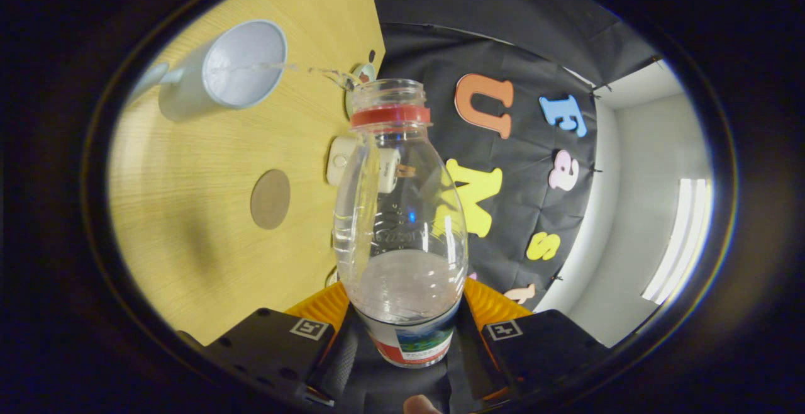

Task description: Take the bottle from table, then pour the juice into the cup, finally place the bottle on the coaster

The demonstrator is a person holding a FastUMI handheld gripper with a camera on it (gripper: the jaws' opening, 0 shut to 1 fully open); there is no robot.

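Observation:
A clear plastic bottle (401,225) with a red neck ring and no cap sits between my fingers, and my gripper (405,313) is shut on its lower body. The bottle is tipped on its side relative to the table. A thin stream of clear liquid (314,72) runs from its mouth into a white cup (242,65) that stands on the wooden table (188,212) beyond the fingers. A round brown coaster (270,199) lies flat on the table, nearer to me than the cup. Clear liquid lies along the bottle's table-side wall.
A small white boxy object (343,161) lies on the table just behind the bottle, partly hidden by it. A round plate-like thing (361,74) peeks out near the bottle mouth. The booth's black cloth wall rises past the table edge, and a pale wall stands farther off.

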